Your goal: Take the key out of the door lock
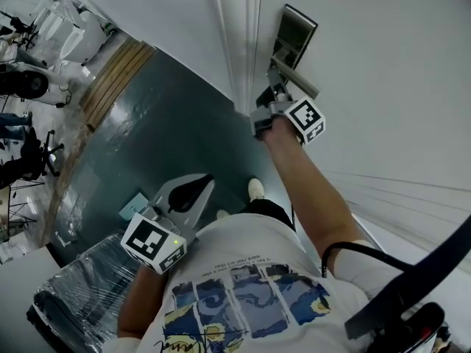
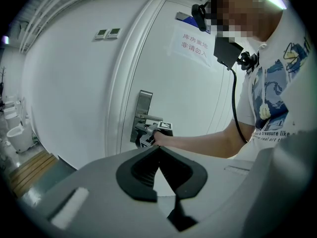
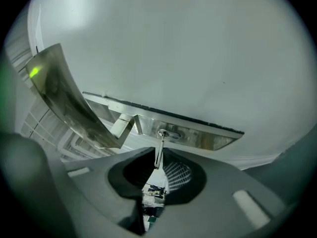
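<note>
A thin metal key (image 3: 159,152) sticks out of the keyhole (image 3: 164,133) in the steel lock plate (image 3: 208,138) on the white door. My right gripper (image 3: 157,157) is up against the plate, its jaws closed on the key just under the lever handle (image 3: 64,98). In the head view the right gripper (image 1: 266,116) sits below the handle (image 1: 296,78) and plate (image 1: 296,31). My left gripper (image 1: 193,188) hangs low by the person's waist, away from the door. Its jaws (image 2: 158,150) meet with nothing between them, and it looks at the right gripper (image 2: 147,134) and the plate (image 2: 144,105).
The white door frame (image 1: 235,43) runs beside the lock. A dark green floor (image 1: 154,123) lies below, with wooden planks (image 1: 114,79) at the far left. A plastic-wrapped stack (image 1: 81,293) stands at lower left. A paper sign (image 2: 193,46) hangs on the door.
</note>
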Demonstrator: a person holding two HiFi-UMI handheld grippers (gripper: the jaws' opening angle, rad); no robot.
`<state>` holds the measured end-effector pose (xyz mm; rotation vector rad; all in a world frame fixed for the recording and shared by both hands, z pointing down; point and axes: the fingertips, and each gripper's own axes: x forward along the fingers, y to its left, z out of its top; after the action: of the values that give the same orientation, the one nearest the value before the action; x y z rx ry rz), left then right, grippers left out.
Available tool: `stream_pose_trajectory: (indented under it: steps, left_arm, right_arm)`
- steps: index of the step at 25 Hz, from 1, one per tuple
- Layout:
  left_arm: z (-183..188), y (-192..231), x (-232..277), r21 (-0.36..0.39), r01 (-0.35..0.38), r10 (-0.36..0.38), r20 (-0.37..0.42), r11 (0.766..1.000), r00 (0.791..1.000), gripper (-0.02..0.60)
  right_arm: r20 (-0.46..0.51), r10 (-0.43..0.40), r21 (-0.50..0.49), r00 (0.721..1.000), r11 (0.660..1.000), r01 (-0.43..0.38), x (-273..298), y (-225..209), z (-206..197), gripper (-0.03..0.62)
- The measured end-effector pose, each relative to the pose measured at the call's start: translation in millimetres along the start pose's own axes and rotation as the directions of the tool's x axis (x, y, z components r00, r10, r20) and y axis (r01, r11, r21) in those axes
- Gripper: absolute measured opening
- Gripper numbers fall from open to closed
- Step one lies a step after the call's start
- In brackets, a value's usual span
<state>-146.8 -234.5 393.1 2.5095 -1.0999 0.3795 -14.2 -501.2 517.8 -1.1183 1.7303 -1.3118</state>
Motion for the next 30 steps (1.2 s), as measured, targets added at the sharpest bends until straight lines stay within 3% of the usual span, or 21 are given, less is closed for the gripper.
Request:
stream_pose_trajectory:
  steps: [8, 18, 25, 30]
  left_arm:
    - [-1.5, 3.4, -7.0, 0.000, 0.007, -0.007, -0.008, 1.000, 1.000, 0.005]
    - [-10.2, 5.0, -20.2, -0.002, 0.026, -0.026, -0.016, 1.000, 1.000, 0.005]
    - [-20.3, 6.7, -39.9, -0.006, 0.027, -0.027, -0.014, 1.000, 1.000, 0.005]
    - [-25.1, 7.8, -58.6, 0.003, 0.013, -0.013, 0.004, 1.000, 1.000, 0.005]
  right_arm:
    - [0.070, -0.009, 0.128, 0.998, 0.992, 0.000, -0.4, -3.2, 1.0, 0.029]
    - [0.135, -0.054, 0.167, 0.989, 0.986, 0.031, -4.4, -8.7, 3.3, 0.023]
    - [0.146, -0.068, 0.206, 0.987, 0.978, 0.037, -17.7, -4.2, -21.2, 0.020]
    - [0.094, -0.078, 0.193, 0.992, 0.979, 0.059, -30.3, -3.0, -54.1, 0.021]
